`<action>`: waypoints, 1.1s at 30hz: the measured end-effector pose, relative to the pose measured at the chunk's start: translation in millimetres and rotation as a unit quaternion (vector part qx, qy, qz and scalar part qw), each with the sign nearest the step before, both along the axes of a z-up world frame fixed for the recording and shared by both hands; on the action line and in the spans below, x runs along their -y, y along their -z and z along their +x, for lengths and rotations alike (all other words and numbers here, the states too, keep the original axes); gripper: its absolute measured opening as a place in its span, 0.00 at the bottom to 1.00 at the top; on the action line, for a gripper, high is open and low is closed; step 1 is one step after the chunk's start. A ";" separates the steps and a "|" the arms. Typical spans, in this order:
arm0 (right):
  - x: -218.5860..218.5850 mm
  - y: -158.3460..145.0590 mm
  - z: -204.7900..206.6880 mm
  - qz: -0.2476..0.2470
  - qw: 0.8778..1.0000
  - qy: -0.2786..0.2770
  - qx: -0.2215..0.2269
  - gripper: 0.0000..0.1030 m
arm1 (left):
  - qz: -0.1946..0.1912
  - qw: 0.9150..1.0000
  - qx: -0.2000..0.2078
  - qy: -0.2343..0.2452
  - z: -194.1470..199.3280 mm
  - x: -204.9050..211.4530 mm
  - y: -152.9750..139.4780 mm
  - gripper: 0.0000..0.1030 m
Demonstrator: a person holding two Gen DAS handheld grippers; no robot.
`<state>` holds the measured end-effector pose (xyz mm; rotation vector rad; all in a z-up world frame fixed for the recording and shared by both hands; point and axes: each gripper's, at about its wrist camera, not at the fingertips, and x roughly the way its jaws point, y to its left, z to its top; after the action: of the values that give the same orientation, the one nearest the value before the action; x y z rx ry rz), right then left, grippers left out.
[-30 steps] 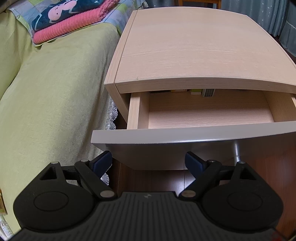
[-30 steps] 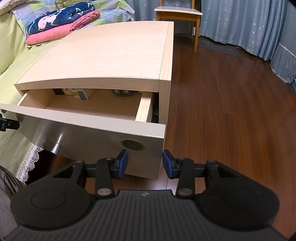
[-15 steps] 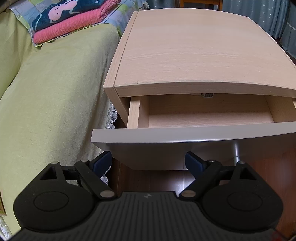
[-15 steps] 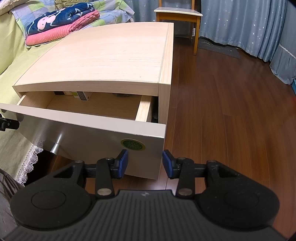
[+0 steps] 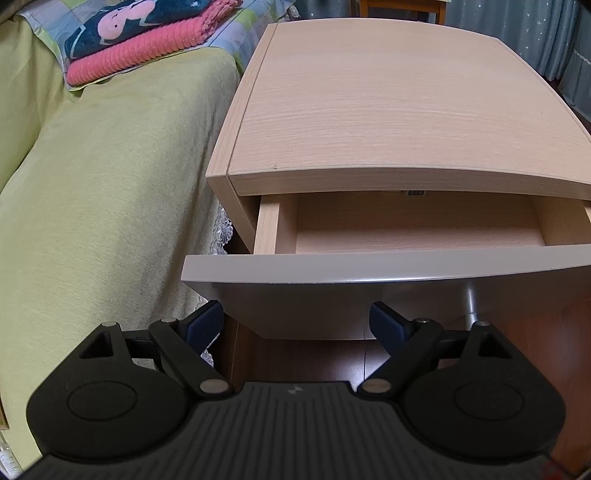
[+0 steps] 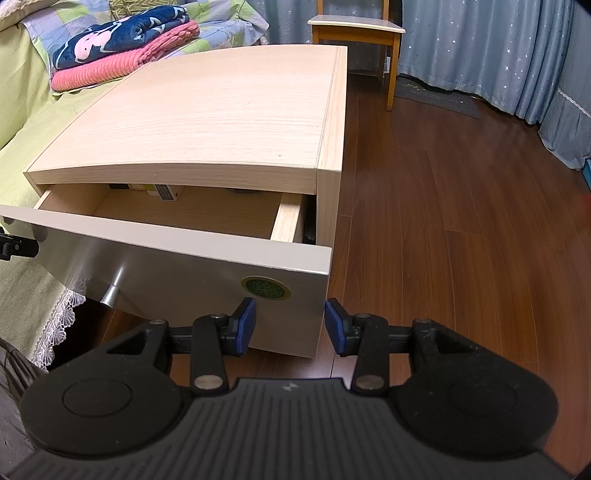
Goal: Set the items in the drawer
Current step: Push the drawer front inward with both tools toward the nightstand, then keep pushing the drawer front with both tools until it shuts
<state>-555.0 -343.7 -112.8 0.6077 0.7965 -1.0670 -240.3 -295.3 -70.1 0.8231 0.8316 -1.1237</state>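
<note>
A light-wood nightstand [image 5: 388,110] [image 6: 207,122] has its top drawer [image 5: 413,229] [image 6: 192,218] partly pulled out. The drawer's grey front panel [image 5: 369,269] [image 6: 177,266] carries a metal knob [image 6: 110,291] and a round green sticker [image 6: 265,288]. At the drawer's back, small boxes [image 6: 162,191] lie mostly under the top; one box edge [image 5: 413,192] shows in the left wrist view. My left gripper [image 5: 295,323] is open, empty, just before the panel's left part. My right gripper [image 6: 290,325] is open, empty, at the panel's right corner.
A bed with a yellow-green cover [image 5: 92,184] runs along the nightstand's left, with folded blankets [image 6: 122,44] on it. A wooden chair [image 6: 354,33] and blue curtains [image 6: 498,55] stand behind. Brown wood floor [image 6: 443,221] lies to the right.
The drawer has slid further into the nightstand; the boxes at its back are now mostly hidden under the top. Both grippers have followed the panel, staying open.
</note>
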 end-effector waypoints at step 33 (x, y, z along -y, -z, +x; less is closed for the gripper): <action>-14.4 4.8 60.8 0.045 0.995 -0.003 0.089 0.42 | 0.013 0.998 -0.053 0.013 -44.2 -5.1 7.4 0.86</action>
<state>-494.2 -329.3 -117.7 0.7650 0.6940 -0.9599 -284.5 -290.2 -77.6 0.8028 0.9276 -1.1900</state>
